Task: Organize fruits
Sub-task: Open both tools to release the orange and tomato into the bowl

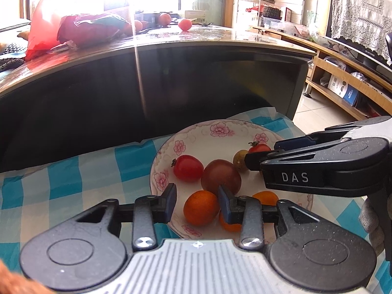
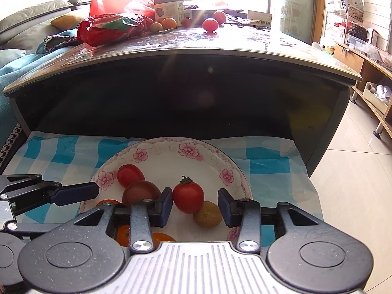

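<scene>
Plate (image 2: 227,169), flowered rim, sits on a blue-checked cloth (image 2: 269,156) below a dark table (image 2: 171,46).

Left gripper (image 1: 197,199) hangs over the plate's near edge, jaws parted; an orange (image 1: 201,207) lies between them, pads not pressing on it. A dark plum (image 1: 220,175) sits just behind.

Right gripper (image 2: 194,207) also stands parted: a red tomato (image 2: 188,197) with stem and a yellow-green fruit (image 2: 207,215) rest on the plate in the gap (the tomato is close to the left pad; contact unclear).

More fruit and a red bag (image 2: 110,28) lie on the table.
</scene>
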A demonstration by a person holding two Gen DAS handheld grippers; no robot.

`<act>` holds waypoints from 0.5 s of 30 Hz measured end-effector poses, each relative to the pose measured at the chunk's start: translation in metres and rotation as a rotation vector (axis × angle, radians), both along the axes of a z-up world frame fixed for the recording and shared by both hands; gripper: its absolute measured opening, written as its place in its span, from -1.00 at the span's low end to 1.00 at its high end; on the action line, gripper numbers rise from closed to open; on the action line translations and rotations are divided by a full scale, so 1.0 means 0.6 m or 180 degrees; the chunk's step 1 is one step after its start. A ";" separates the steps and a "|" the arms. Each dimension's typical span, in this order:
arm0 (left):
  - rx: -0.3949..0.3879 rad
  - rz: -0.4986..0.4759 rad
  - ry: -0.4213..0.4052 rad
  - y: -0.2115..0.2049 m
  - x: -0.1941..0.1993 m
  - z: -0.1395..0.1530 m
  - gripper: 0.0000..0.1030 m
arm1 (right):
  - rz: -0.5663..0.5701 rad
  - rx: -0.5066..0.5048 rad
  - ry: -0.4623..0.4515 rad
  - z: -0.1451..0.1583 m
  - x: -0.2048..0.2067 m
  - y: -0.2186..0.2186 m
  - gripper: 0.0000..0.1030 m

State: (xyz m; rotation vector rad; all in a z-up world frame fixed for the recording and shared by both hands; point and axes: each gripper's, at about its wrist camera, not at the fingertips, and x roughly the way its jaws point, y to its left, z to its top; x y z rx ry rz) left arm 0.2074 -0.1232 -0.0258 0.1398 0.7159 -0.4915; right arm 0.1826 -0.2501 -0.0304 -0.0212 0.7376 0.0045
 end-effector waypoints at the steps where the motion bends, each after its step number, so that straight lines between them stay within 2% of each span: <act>1: 0.0001 0.0018 0.0007 0.001 -0.001 0.001 -0.08 | -0.0004 -0.0006 -0.0003 0.000 -0.001 0.000 -0.32; 8: -0.0035 0.0209 -0.0014 0.017 -0.006 0.020 0.00 | -0.0050 0.0023 -0.0053 0.011 -0.013 -0.004 -0.32; 15: -0.0048 0.0349 -0.0061 0.028 -0.011 0.037 0.17 | -0.0076 0.0064 -0.0063 0.023 -0.023 -0.006 -0.31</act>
